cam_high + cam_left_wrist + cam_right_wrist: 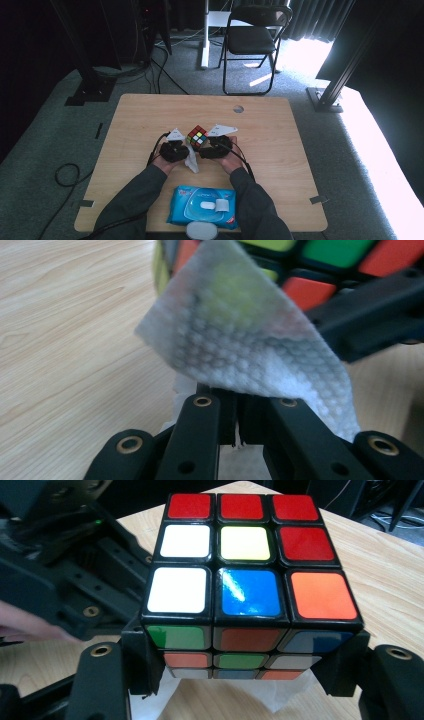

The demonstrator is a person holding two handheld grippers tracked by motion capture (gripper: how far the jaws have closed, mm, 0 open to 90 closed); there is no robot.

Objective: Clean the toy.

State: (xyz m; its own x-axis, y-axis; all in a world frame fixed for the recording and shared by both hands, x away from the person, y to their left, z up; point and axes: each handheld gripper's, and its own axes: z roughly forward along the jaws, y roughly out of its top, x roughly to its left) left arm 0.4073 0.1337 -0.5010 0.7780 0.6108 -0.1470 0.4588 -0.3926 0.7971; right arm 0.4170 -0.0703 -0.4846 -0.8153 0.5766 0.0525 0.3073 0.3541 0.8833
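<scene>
While the wipe is being worked over the cube, these are the things to watch, nearest first:

Wet-wipe pack [202,206]: lies flat at the near edge of the table [280,150], between the person's sleeves, lid down; it looks well clear of the work and need not be touched.

Left claw [176,148]: closed tight on a white wet wipe [250,350], pinched at its lower edge so the free part stands up against the cube. My advice is to keep the pinch firm and low, so the sheet stays taut enough to rub with.

Wet wipe: draped over one side of the cube in the left gripper view, with a tail hanging down toward the table in the high view. Best to press the flat of the sheet, not the claw tips, onto the stickers.

Right claw [240,680]: gripping the Rubik's cube [247,580] by its bottom layer, one jaw on each side. Hold steady, since a push from the wipe could twist a layer or tip it out.

Rubik's cube: held just above the table, middle of the surface, between both claws; another bit of wipe shows under it.

Folding chair [252,35]: stands well beyond the table, no concern.
</scene>
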